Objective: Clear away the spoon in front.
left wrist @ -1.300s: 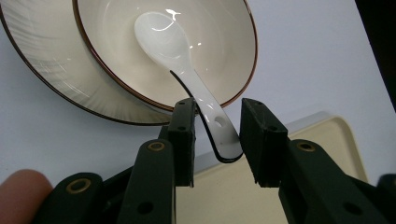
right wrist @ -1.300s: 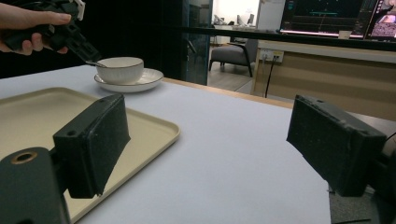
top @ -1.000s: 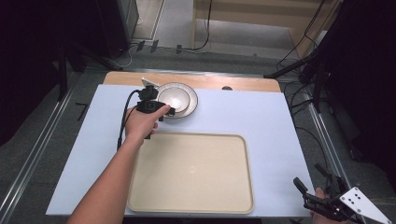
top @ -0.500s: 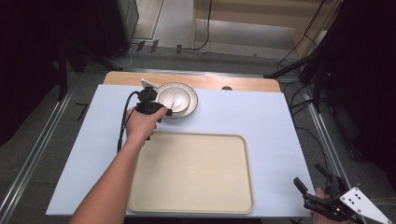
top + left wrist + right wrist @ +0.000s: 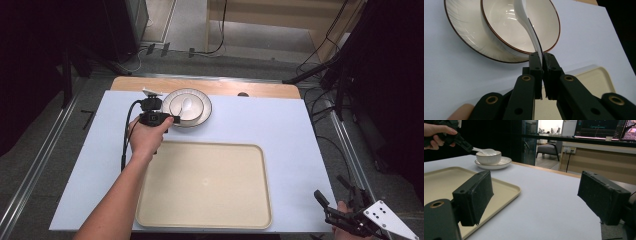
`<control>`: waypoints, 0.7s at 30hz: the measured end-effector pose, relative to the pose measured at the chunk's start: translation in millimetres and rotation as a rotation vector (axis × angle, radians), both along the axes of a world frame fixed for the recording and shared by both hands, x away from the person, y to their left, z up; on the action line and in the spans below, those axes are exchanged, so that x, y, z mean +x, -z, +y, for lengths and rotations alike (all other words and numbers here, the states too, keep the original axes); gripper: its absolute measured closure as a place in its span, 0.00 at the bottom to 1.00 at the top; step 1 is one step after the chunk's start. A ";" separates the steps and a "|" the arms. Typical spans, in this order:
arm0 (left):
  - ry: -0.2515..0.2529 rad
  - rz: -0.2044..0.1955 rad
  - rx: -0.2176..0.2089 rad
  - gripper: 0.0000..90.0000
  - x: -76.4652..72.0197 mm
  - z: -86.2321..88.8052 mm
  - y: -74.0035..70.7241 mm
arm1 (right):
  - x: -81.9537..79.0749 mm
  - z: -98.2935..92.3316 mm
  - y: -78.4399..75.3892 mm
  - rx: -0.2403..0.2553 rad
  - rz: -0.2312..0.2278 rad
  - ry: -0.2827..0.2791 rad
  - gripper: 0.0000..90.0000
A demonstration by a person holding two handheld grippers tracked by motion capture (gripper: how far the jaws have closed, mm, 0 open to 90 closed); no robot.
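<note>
glossy white spoon (image 5: 525, 22), curved handle, in bowl (image 5: 499, 22)

Office lab: monitors (image 5: 599, 128), desk chair (image 5: 547, 148)

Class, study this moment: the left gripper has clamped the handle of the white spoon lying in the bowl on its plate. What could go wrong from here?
1. The left gripper pinches the white spoon by the thin tip of its glossy handle, so it might swivel or slip out.
2. The spoon's head lies inside the bowl; a sideways pull could catch the rim and tip the bowl or drag it across the plate.
</note>
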State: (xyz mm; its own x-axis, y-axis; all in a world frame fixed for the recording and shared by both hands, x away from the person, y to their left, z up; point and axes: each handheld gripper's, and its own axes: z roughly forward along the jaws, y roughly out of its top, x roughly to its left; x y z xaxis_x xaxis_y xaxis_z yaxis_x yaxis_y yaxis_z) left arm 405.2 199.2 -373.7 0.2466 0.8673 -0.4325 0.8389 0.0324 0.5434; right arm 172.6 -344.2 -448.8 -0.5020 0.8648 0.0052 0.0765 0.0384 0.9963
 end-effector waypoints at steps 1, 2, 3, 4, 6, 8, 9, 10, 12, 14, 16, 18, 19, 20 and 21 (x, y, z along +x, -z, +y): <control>0.005 -0.009 0.001 0.97 -2.2 1.7 -1.7 | -0.1 0.3 0.0 0.001 0.002 -0.001 0.14; -0.002 -0.017 -0.002 0.97 -4.7 2.9 -3.2 | 0.2 0.5 -0.1 0.001 -0.001 -0.002 0.14; 0.002 -0.022 -0.001 0.97 -7.2 4.7 -4.8 | 0.1 0.5 -0.2 -0.002 0.000 -0.001 0.14; 0.003 -0.026 -0.003 0.97 -9.9 6.4 -6.3 | 0.2 0.6 -0.3 -0.004 -0.002 0.000 0.14; -0.002 -0.038 -0.007 0.97 -16.0 9.4 -8.8 | 0.1 1.2 -0.2 -0.001 0.001 0.000 0.14; -0.003 -0.054 0.004 0.97 -22.6 11.8 -10.3 | 0.5 1.4 -0.2 -0.005 -0.002 -0.001 0.14; -0.006 -0.057 0.001 0.97 -26.3 13.4 -10.8 | 0.5 1.6 -0.3 -0.006 -0.003 -0.001 0.14; -0.008 -0.062 -0.002 0.97 -30.0 15.0 -10.8 | 0.5 1.6 -0.4 -0.008 -0.004 -0.001 0.14; -0.018 -0.075 -0.004 0.97 -37.8 17.4 -10.5 | 0.2 2.0 -0.4 -0.006 0.000 -0.002 0.14; -0.020 -0.086 0.002 0.97 -44.8 18.7 -10.2 | 0.0 2.5 -0.3 -0.004 0.003 -0.004 0.14; -0.028 -0.100 -0.004 0.97 -52.2 20.6 -11.4 | 0.4 2.5 -0.7 -0.010 -0.002 -0.005 0.14; -0.030 -0.116 -0.001 0.97 -59.1 21.8 -13.0 | 0.2 3.1 -1.0 -0.008 -0.004 -0.005 0.14; -0.032 -0.123 -0.006 0.97 -62.6 22.2 -13.5 | 0.3 3.2 -1.0 -0.009 -0.004 -0.005 0.14; -0.026 -0.127 -0.003 0.97 -66.0 22.7 -14.0 | 0.3 3.4 -1.0 -0.008 -0.004 -0.005 0.14; -0.031 -0.134 -0.006 0.97 -69.8 22.7 -14.3 | 0.4 3.4 -1.0 -0.009 -0.004 -0.005 0.14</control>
